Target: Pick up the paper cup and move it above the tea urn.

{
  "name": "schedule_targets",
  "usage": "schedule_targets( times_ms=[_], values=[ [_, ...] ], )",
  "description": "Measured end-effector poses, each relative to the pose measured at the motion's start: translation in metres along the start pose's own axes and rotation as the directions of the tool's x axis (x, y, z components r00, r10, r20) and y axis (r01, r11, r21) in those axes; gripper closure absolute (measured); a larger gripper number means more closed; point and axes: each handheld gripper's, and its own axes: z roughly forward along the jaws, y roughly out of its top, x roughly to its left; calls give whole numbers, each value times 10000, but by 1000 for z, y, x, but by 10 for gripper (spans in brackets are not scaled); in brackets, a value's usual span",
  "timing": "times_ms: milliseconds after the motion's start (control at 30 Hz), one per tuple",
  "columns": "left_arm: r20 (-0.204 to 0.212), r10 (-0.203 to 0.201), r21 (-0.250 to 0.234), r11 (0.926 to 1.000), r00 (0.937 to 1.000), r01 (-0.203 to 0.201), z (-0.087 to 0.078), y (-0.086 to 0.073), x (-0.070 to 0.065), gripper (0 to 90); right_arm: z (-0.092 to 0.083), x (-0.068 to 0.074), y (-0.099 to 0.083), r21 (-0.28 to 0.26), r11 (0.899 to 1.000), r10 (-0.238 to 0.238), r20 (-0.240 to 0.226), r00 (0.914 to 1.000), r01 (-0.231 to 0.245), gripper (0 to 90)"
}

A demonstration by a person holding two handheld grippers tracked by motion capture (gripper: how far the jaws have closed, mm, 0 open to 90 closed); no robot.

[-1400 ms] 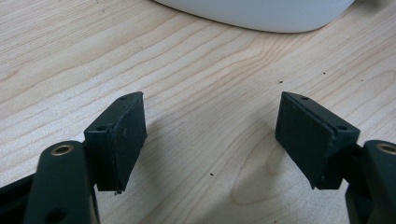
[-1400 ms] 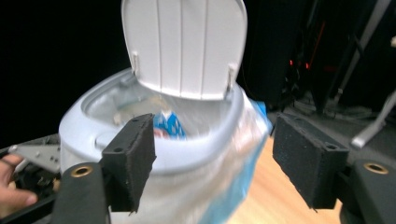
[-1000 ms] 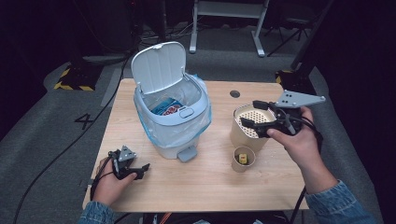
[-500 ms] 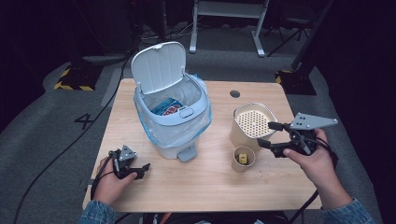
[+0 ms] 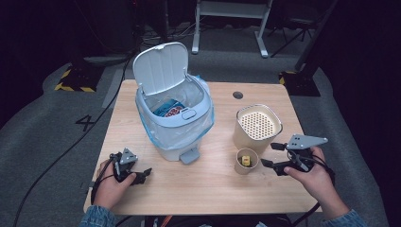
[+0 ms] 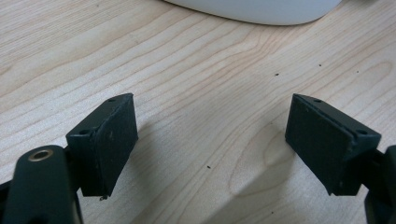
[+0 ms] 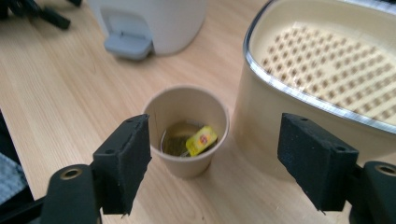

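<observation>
The right tool (image 5: 273,155) stands wide and empty; the paper cup (image 5: 246,161) with its yellow tea tag sits on the desk (image 5: 217,187) just ahead of it; the left tool (image 5: 142,174), wide and empty, has just been opening.

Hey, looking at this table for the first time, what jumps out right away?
The white pedal bin at the table's middle, lid up, a blue packet inside. To its right, a small paper cup holding a teabag with a yellow tag, and the right claw open just in front of it.
</observation>
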Motion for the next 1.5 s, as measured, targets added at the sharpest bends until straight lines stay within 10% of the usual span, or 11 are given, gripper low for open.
schedule_targets(
  times_ms=[600,1500],
  values=[
    [-6,22,0,10000,10000,-22,0,0,0,171,65,5,-36,1016,9948,134,-445,9989,-88,208],
    [-21,18,-8,10000,10000,-18,-1,-1,0,170,98,7,-42,-270,9995,-198,-955,9952,173,285]
  ],
)
